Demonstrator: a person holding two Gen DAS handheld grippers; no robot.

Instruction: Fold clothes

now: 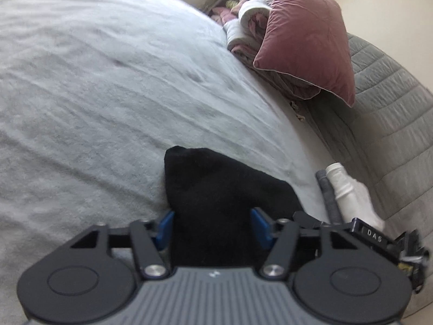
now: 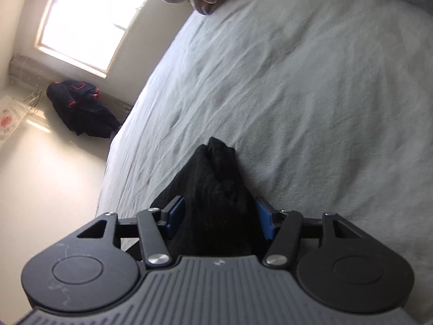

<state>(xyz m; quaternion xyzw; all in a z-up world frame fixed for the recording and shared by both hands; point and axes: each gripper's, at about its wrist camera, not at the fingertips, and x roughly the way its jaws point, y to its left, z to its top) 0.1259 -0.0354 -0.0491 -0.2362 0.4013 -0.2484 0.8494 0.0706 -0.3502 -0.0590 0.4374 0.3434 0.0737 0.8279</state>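
The black garment (image 1: 216,189) sits bunched between the blue pads of both claws, over the pale grey bed sheet (image 1: 94,94) — its near end is hidden behind each claw body. The left claw (image 1: 212,227) and right claw (image 2: 220,216) are each clamped on it. Only the left view shows the pink cushion (image 1: 305,35) at 1 o'clock; only the right shows the window (image 2: 92,19) at 10 o'clock and a dark coat (image 2: 81,108) — too blurry for detail.

Pink cushion (image 1: 308,35), window (image 2: 89,19).
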